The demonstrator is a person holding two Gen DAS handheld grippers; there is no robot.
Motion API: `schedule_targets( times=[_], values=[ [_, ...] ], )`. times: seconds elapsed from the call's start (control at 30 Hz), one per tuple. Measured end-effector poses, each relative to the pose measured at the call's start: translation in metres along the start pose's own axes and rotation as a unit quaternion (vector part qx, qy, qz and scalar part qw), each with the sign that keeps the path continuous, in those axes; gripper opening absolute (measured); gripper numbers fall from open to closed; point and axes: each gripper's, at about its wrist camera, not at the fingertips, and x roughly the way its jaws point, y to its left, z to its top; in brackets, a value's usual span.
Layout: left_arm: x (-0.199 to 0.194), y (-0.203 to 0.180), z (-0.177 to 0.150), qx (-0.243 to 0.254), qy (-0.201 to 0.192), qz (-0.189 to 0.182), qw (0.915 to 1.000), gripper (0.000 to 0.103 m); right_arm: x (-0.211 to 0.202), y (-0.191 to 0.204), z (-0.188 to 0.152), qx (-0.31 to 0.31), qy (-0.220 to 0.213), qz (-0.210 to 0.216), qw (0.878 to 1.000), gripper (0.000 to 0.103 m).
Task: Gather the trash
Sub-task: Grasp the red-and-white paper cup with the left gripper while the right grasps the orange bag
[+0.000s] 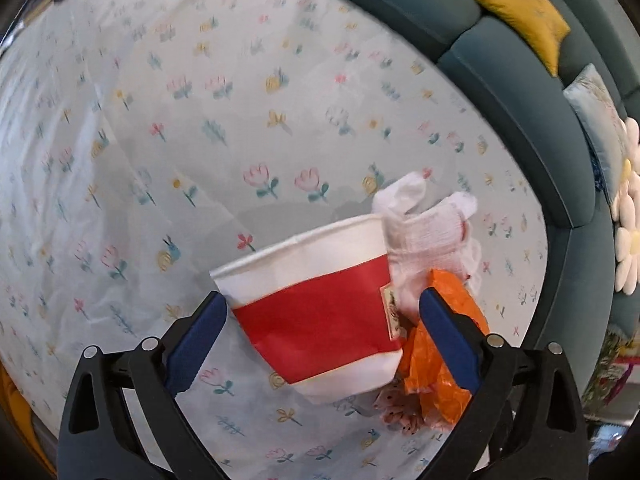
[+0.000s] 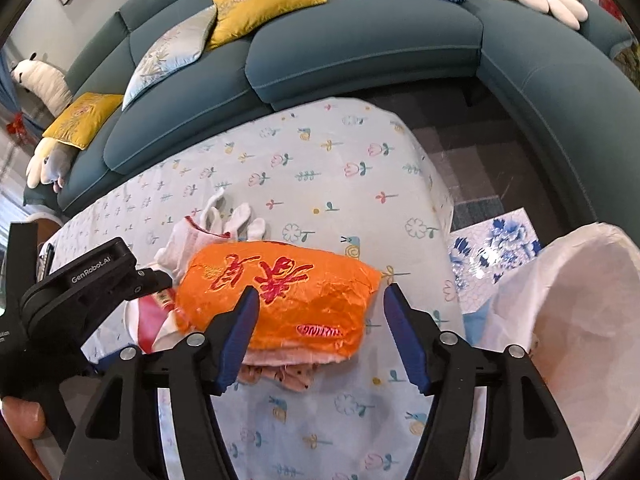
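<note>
A squashed red and white paper cup lies on the floral tablecloth. My left gripper is open with its jaws either side of the cup. White gloves and an orange foil wrapper lie just right of the cup. In the right wrist view the orange wrapper with red characters lies on a pink spotted cloth. My right gripper is open around the wrapper's near edge. The white gloves lie behind it, and the cup shows partly under the left gripper's body.
A white trash bag stands open at the table's right side. A teal sofa with yellow and pale blue cushions curves behind the table. A blue and white tile lies on the floor beyond the table's edge.
</note>
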Motion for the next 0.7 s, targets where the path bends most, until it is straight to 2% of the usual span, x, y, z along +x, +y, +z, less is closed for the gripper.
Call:
schedule_targets(
  times=[0.1,0.17,0.3,0.43,0.47,0.5,0.57,0.6,0.7],
  values=[
    [0.011,0.004,-0.001,-0.012,0.014,0.002,0.9998,0.092,0.013,-0.003,0.0,0.014,0.013,0.008,1.0,0.063],
    [0.012,0.003,-0.003,0.003,0.004,0.006,1.0,0.092,0.019,-0.004,-0.002,0.022,0.02,0.014,0.999,0.063],
    [0.009,-0.003,-0.013,0.057,-0.017,0.024,0.998,0.082,0.025,0.0,-0.008,0.025,0.031,0.025,0.999,0.063],
    [0.007,-0.002,-0.026,0.078,-0.021,0.022,0.9965,0.081,0.024,0.007,-0.019,0.014,0.036,0.03,0.999,0.048],
    [0.005,0.002,-0.03,0.077,-0.02,0.019,0.9966,0.081,0.022,0.007,-0.023,0.012,0.037,0.034,0.999,0.04],
    [0.004,0.004,-0.034,0.077,-0.02,0.018,0.9966,0.081,0.02,0.008,-0.026,0.011,0.038,0.037,0.999,0.036],
    [-0.002,0.01,-0.041,0.078,-0.021,0.014,0.9966,0.081,0.014,0.008,-0.032,0.008,0.04,0.037,0.998,0.014],
    [-0.004,0.013,-0.045,0.079,-0.023,0.013,0.9965,0.081,0.011,0.007,-0.034,0.007,0.039,0.039,0.998,0.01],
    [-0.016,0.017,-0.054,0.088,-0.029,0.006,0.9957,0.081,-0.002,0.006,-0.043,0.007,0.033,0.041,0.999,0.009]
  ],
)
